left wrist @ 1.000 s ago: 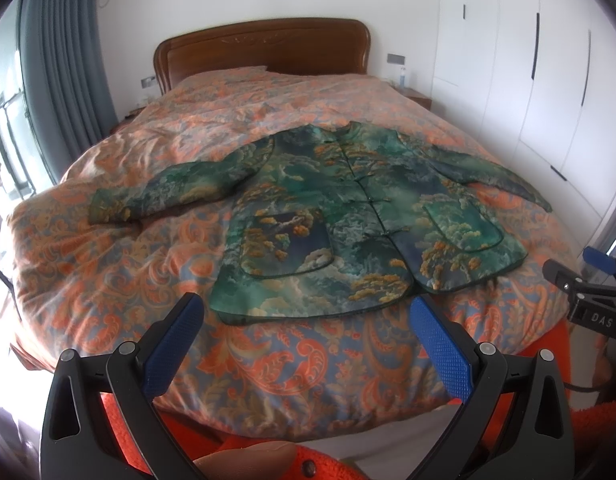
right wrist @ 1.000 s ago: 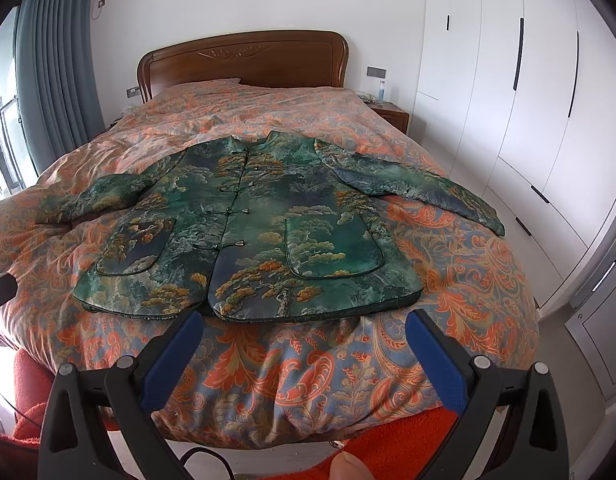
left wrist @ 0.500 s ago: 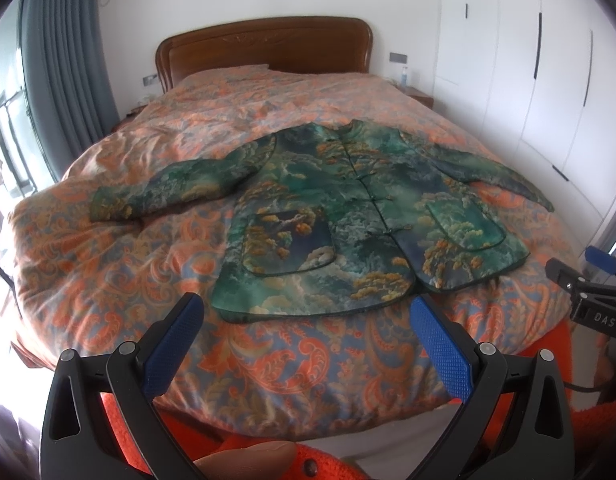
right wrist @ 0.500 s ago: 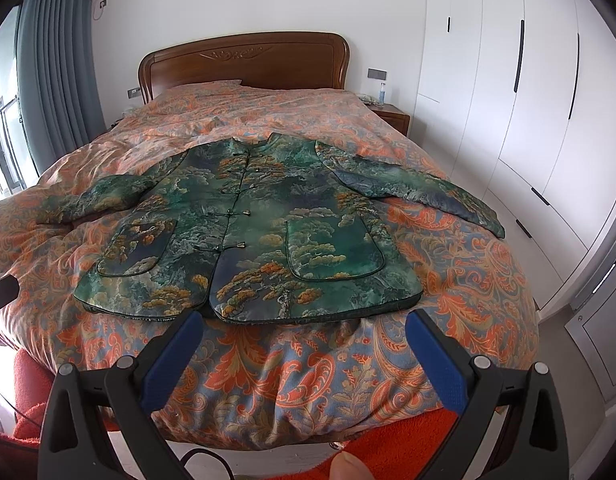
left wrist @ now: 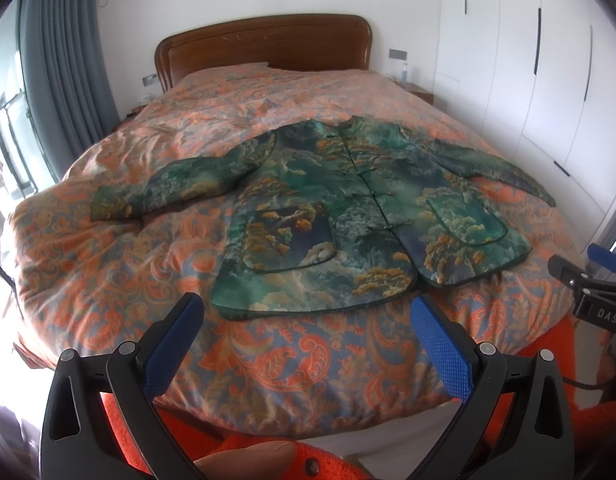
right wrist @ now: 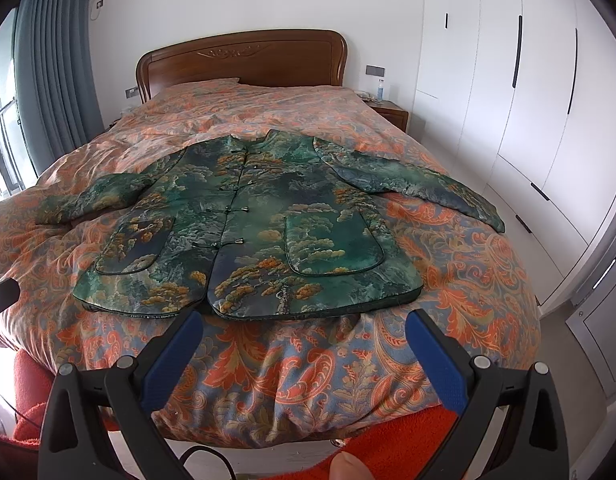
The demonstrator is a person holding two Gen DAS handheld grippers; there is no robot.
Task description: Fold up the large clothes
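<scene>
You face a bed (right wrist: 460, 292) with a dark wooden headboard (right wrist: 243, 60) at its far end. An orange and blue paisley quilt (left wrist: 107, 264) covers the whole bed and hangs over the near edge. On the quilt lies a green patterned jacket (right wrist: 259, 236), front up, buttoned down the middle, collar toward the headboard, hem near the foot edge. Both sleeves are spread flat out to the sides. Two pockets face up.

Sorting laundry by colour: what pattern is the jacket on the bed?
Green jacket with golden-orange tree and cloud scenery; clearest in right wrist view.
</scene>
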